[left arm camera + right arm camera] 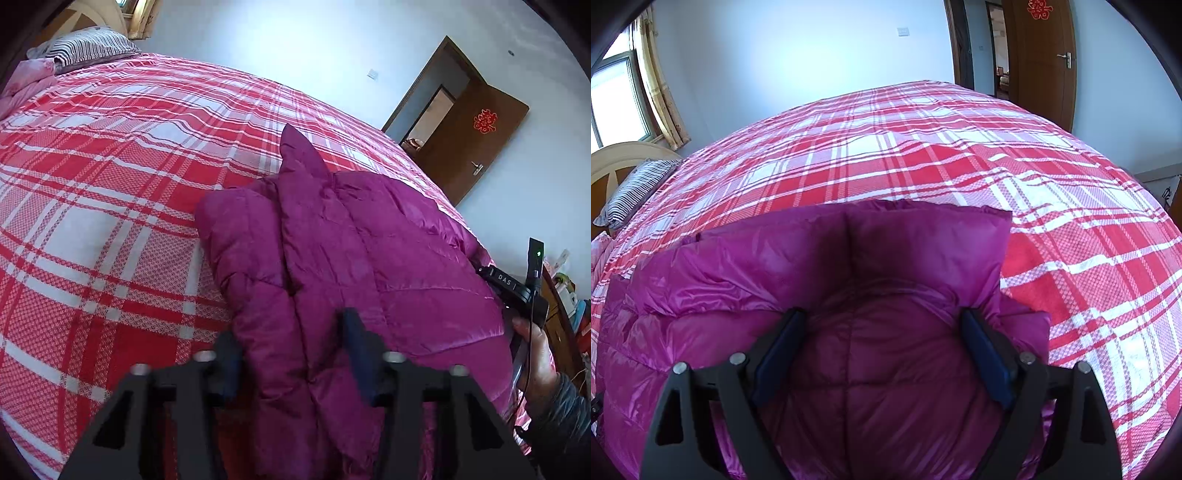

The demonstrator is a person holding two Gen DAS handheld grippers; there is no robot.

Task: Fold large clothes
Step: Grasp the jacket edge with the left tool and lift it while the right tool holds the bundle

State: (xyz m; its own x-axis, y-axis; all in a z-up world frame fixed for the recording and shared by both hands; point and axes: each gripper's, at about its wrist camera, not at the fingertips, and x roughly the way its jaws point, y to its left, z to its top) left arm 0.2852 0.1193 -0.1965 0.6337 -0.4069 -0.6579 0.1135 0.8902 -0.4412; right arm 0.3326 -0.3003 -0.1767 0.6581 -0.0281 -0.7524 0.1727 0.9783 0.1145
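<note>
Lying partly folded near the edge of a bed with a red-and-white plaid bedspread (110,184) is one magenta quilted puffer jacket (351,240), its layers stacked and one pointed flap standing up toward the far side. The left gripper (291,343) has its dark fingers (354,332) drawn in on a raised fold of the jacket, pinching it; the right gripper (882,325) rests on the padded fabric with its fingers (975,332) spread wide, pads not pressing on anything. Also noted: striped pillow (88,46) at the headboard end, brown door (476,147) ajar, and the person's right hand (535,350) at the frame edge of the left wrist view.
</note>
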